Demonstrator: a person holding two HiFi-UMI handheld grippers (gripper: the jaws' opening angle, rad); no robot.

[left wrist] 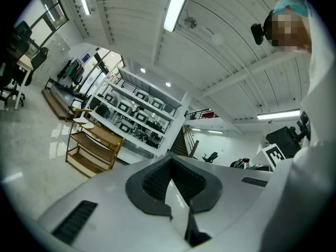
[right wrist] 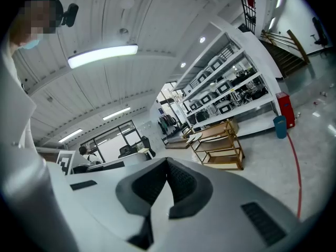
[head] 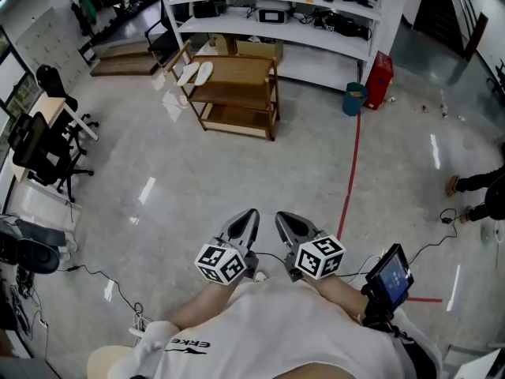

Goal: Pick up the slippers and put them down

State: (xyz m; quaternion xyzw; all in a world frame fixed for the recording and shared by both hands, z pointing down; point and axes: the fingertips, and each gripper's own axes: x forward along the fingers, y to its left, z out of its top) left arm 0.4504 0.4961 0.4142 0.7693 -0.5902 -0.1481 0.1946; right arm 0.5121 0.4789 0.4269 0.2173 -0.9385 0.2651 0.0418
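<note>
Two pale slippers (head: 195,73) lie side by side on the top shelf of a wooden rack (head: 237,93) far across the floor. They show small in the left gripper view as slippers (left wrist: 84,121) on the rack (left wrist: 93,143), and in the right gripper view as slippers (right wrist: 195,136) on the rack (right wrist: 220,146). My left gripper (head: 251,214) and right gripper (head: 281,217) are held close to my body, both shut and empty, pointing toward the rack from a distance.
White shelving (head: 276,14) with equipment stands behind the rack. A teal bin (head: 354,98) and a red box (head: 379,79) sit to the rack's right. A red floor line (head: 351,164) runs toward me. Office chairs (head: 39,144) stand at left. A person's legs (head: 477,188) are at right.
</note>
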